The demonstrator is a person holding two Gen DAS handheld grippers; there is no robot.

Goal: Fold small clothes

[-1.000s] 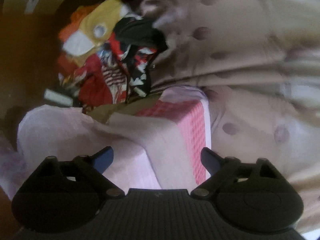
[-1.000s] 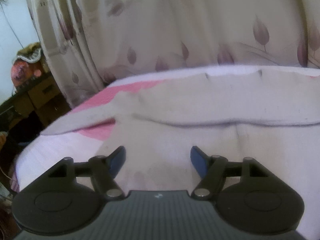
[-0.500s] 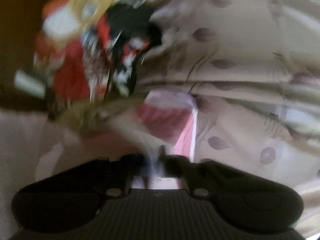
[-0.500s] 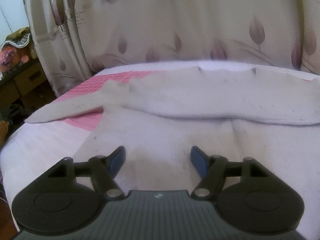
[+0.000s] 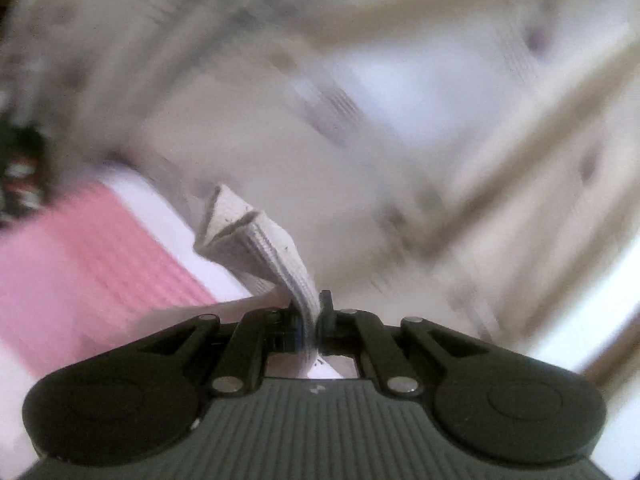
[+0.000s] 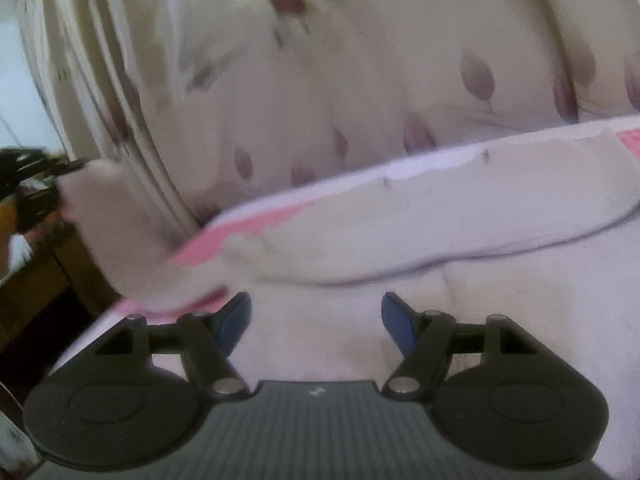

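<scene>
A ribbed cuff (image 5: 256,240) of the pale garment (image 6: 460,216) is pinched tight in the closed jaws of the left gripper (image 5: 316,320) and held up off the bed (image 5: 80,248), likely so that part can be carried over and folded. The rest of the garment is spread flat on the bed. The right gripper (image 6: 316,316) is held low over the cloth, its jaws wide apart and nothing in them, probably ready to help.

Leaf-print curtain (image 6: 360,80) behind pink-checked cloth (image 5: 80,256).
</scene>
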